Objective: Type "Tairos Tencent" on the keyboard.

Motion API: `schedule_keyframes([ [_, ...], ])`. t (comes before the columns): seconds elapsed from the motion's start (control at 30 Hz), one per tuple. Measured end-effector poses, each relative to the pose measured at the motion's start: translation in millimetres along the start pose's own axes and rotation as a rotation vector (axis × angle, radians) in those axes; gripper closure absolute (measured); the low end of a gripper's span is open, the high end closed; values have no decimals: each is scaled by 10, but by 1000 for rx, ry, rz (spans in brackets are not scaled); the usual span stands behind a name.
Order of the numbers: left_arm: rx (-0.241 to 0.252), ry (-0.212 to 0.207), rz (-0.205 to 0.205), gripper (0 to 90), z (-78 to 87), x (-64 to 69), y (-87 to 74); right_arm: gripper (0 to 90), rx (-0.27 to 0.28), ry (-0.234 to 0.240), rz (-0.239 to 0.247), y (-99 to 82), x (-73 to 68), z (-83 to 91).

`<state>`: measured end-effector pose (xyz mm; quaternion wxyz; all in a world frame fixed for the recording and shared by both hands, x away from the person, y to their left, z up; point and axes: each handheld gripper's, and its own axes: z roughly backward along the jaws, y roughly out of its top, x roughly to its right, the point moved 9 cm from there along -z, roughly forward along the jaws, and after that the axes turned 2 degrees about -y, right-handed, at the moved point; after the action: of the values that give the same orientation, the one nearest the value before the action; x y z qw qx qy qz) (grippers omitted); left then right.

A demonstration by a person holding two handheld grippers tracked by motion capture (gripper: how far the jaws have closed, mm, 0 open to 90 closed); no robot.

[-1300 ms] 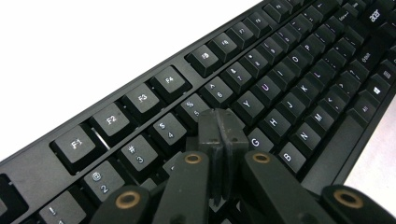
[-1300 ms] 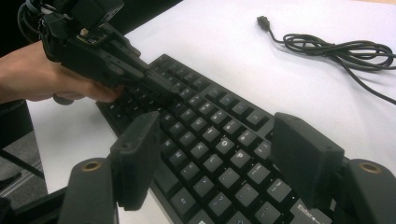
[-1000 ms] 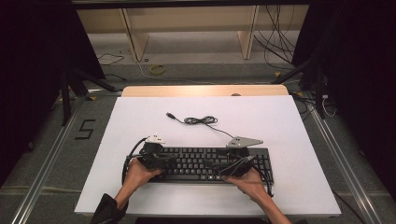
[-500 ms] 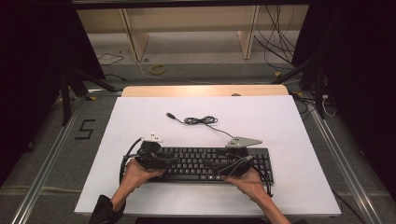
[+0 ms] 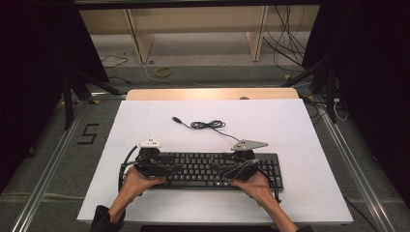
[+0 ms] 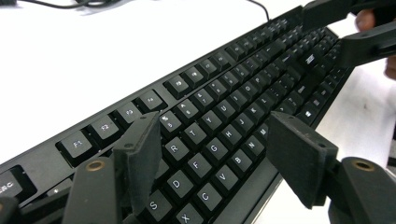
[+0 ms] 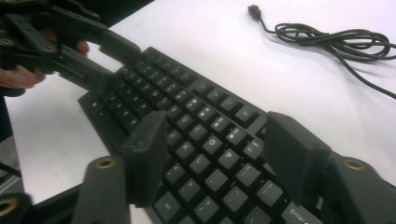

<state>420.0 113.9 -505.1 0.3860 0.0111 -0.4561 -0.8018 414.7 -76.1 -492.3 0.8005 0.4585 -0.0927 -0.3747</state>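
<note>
White tabletop | black plastic keyboard lies lower centre | left gripper just spreading, released | right gripper narrowing, seemingly not gripping, straddling keys to reposition.

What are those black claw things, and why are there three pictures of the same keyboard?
A person sits at a white table and holds a grabbing tool in each hand, each with two black jaws. One picture comes from a camera up high, looking down. There you see the left tool and the right tool over the ends of a black keyboard. The other two pictures come from small cameras riding on the tools, so the keyboard looks big and slanted. Behind it lies its cable, loosely coiled on the table. The left tool's jaws have just been opening and the right tool's closing a little. Both stand apart across the keys, pressing nothing, so nothing is held.
</note>
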Motion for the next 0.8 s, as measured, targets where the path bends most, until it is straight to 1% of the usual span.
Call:
schedule_keyframes([
  [0.13, 25, -5, 6, 339, 47, 8, -9, 485, -9, -1, -1, 8, 12, -30],
  [0.2, 34, -5, 1, 337, 71, 10, -26, 523, -14, -4, 4, 12, 18, -49],
  [0.4, 73, -4, 10, 335, 141, -1, -26, 648, -35, -2, 8, 22, -3, -106],
  [0.47, 78, -4, 4, 335, 160, -2, -29, 690, -45, -5, 13, 23, -9, -131],
  [0.6, 90, -2, 4, 331, 184, -4, -39, 784, -65, -11, 21, 18, -9, -189],
  [0.8, 99, -1, 5, 330, 203, -13, -63, 893, -102, -17, 28, -29, 8, -286],
])
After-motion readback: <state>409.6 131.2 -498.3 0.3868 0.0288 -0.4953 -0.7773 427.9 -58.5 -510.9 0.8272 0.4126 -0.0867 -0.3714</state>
